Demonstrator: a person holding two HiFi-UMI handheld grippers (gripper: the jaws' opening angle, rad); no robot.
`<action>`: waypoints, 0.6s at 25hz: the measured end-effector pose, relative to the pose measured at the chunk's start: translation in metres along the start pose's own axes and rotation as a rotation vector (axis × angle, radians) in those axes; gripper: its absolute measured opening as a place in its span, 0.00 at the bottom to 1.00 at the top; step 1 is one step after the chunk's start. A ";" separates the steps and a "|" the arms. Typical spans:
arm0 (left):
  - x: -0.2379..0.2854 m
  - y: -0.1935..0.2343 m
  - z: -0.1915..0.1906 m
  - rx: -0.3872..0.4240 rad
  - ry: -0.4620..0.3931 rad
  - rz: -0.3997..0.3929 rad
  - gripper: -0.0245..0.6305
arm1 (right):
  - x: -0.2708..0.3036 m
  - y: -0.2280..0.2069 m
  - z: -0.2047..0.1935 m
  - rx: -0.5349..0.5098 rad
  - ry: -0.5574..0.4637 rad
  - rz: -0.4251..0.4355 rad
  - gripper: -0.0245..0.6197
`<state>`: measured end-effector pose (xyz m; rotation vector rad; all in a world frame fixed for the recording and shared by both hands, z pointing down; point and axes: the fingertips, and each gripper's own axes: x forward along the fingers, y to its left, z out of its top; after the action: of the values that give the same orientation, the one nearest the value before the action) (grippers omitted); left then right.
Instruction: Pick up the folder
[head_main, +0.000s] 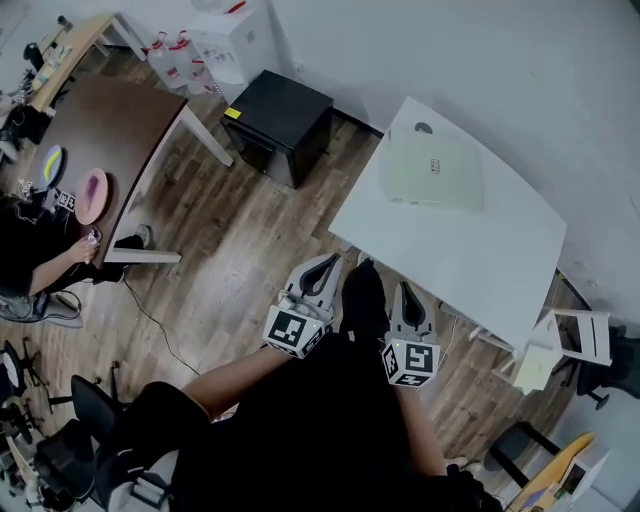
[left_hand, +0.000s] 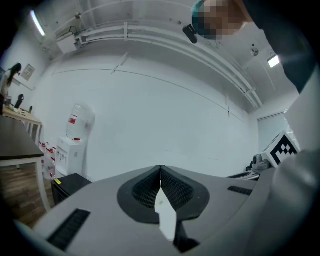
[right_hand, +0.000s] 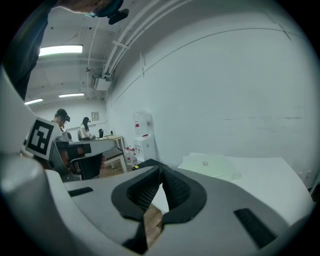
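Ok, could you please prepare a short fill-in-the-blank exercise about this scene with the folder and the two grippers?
1. The pale green flat folder lies on a rectangular table whose top is ____.
2. The jaws of the grey left gripper and the grey right gripper are both ____, with nothing between them.
3. The black box-shaped cabinet stands on a floor made of ____.
Missing words: white; shut; wood.

Right gripper (right_hand: 161, 170) jaws together, pale green folder (right_hand: 209, 166) flat on white table (right_hand: 272, 174) beyond
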<state>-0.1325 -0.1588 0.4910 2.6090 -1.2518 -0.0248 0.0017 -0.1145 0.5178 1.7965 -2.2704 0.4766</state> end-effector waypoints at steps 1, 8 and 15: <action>0.008 0.006 0.001 0.002 -0.002 0.019 0.06 | 0.009 -0.006 0.005 0.020 -0.005 0.000 0.10; 0.084 0.036 0.004 -0.011 0.063 0.046 0.06 | 0.065 -0.064 0.049 0.043 -0.049 -0.035 0.10; 0.165 0.058 -0.007 -0.042 0.108 0.077 0.06 | 0.124 -0.122 0.054 0.047 0.008 -0.010 0.10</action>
<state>-0.0720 -0.3194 0.5264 2.4889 -1.2976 0.1008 0.0931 -0.2722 0.5266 1.8232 -2.2623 0.5398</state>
